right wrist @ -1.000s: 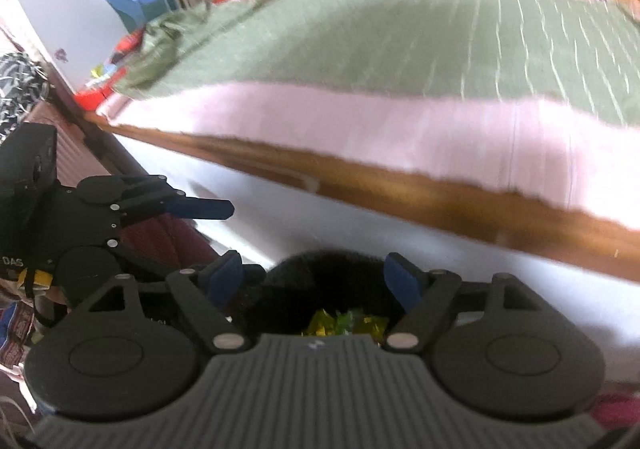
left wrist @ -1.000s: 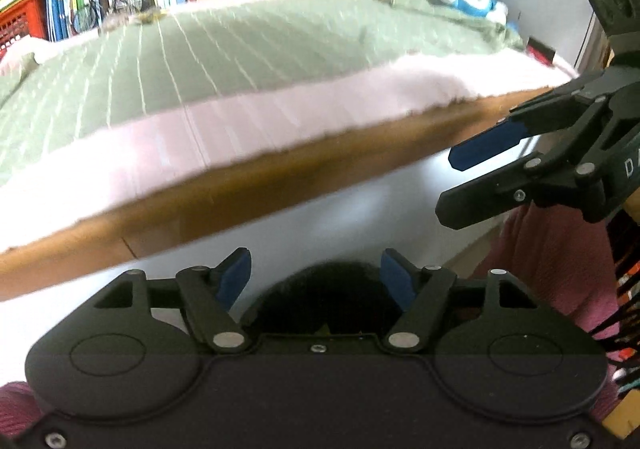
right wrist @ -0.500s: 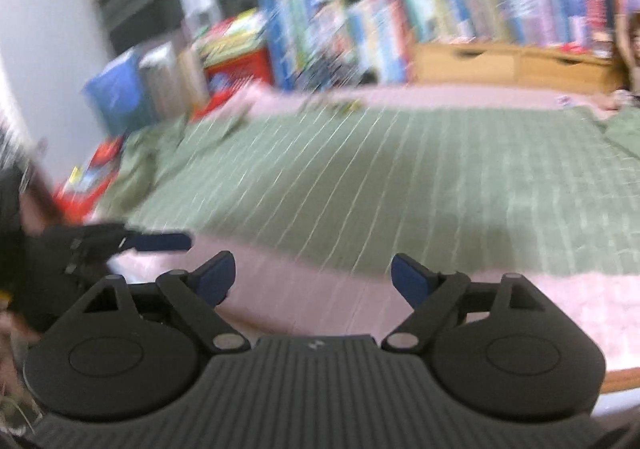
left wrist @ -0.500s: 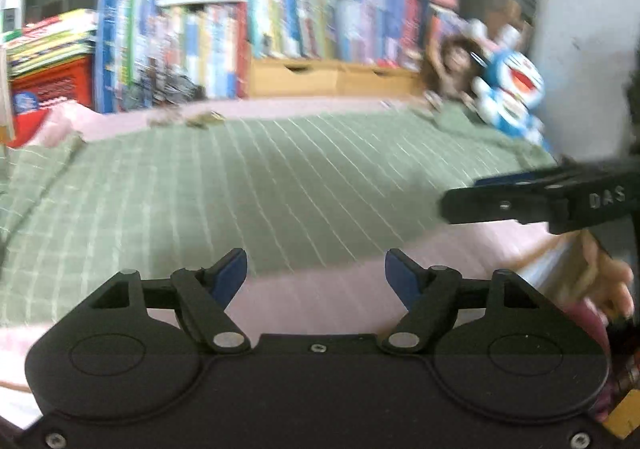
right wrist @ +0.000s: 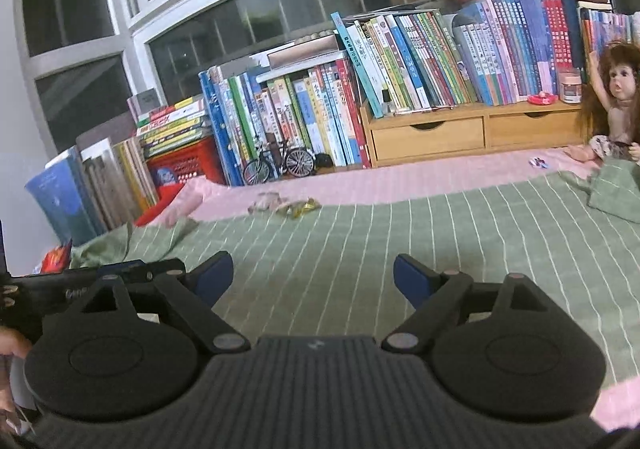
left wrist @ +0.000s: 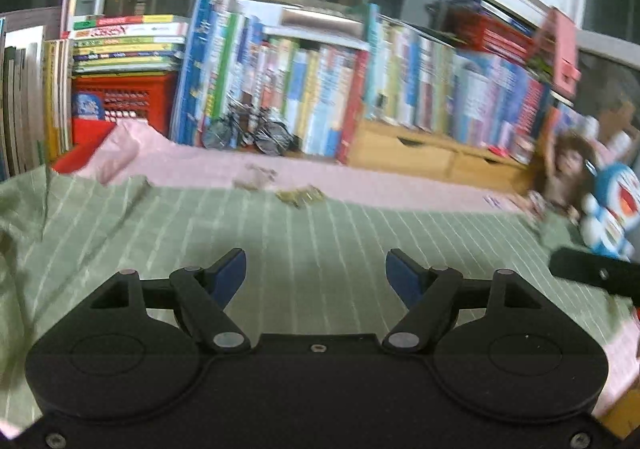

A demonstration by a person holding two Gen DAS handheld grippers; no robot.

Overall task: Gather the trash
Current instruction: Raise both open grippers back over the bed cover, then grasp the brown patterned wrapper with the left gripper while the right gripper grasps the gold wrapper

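Observation:
Crumpled wrappers lie at the far edge of the green striped blanket: a gold one and a pale one just left of it. My left gripper hovers open over the blanket, well short of them, with nothing between its blue-padded fingers. My right gripper is also open and empty, above the blanket's near half. Part of the right gripper shows at the left wrist view's right edge, and the left gripper shows at the right wrist view's left side.
A pink sheet covers the bed beyond the blanket. Behind it stand rows of books, a wooden drawer unit, a model bicycle, a red crate, a doll and a blue plush toy.
Both grippers have risen from a dark bin beside the bed frame to above the bed, now looking level across the blanket toward the books. Both stayed open.

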